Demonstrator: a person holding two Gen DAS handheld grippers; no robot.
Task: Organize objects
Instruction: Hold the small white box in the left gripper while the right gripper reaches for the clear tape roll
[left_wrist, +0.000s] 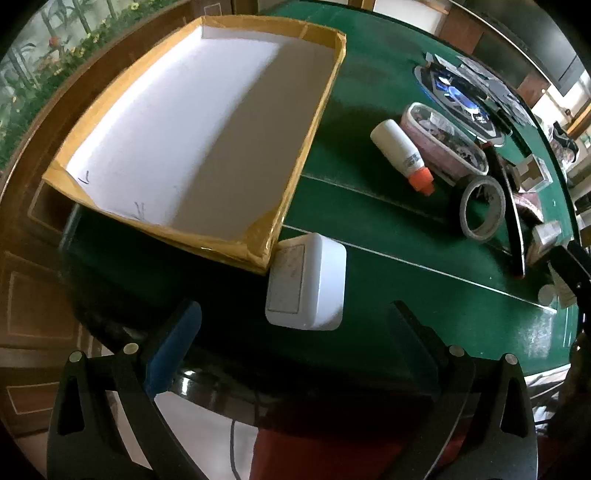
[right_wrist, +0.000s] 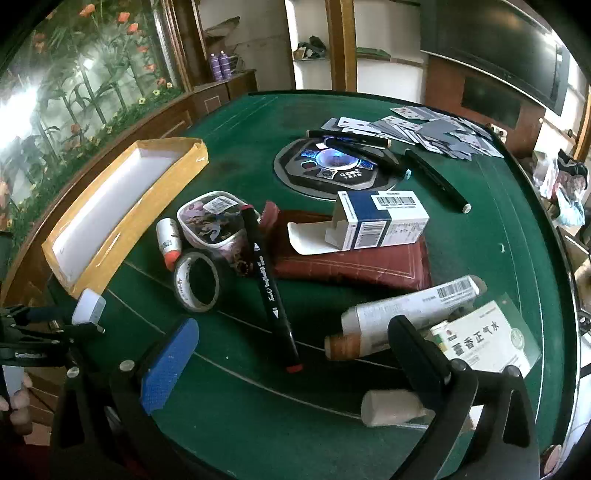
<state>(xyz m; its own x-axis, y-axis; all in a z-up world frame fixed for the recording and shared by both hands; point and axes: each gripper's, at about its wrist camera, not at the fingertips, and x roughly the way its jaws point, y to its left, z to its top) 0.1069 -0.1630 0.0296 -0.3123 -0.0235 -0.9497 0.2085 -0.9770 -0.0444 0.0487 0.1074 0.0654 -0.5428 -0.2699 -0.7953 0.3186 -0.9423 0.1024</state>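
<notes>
Both grippers are spread about as wide as they go and neither has hold of anything. On my left gripper (left_wrist: 295, 325), pointing steeply down near the table edge, the white rounded box (left_wrist: 306, 282) sits just ahead of the fingers, not between the pads, and its far corner is right up against the near corner of the yellow-taped tray (left_wrist: 314, 122), which has a white bottom with nothing lying in it. Further right in that view I can see the little white bottle with the orange cap (left_wrist: 400, 153) lying on its side next to a clear lidded tub (left_wrist: 443, 138), and a tape roll (left_wrist: 482, 208) flat on the green table (left_wrist: 369, 229). My right gripper (right_wrist: 291, 350) hangs over the clutter: a black marker with a red end (right_wrist: 271, 288) runs diagonally between the fingers' line of sight, a white tube with a brown cap (right_wrist: 402, 315) lies just behind the right finger, and a small pale cylinder (right_wrist: 388, 408) sits near that finger's base. Past those there's a dark red wallet (right_wrist: 354, 258) with an opened blue-and-white carton (right_wrist: 380, 219) lying on it, and playing cards (right_wrist: 428, 131) scattered at the far side.
</notes>
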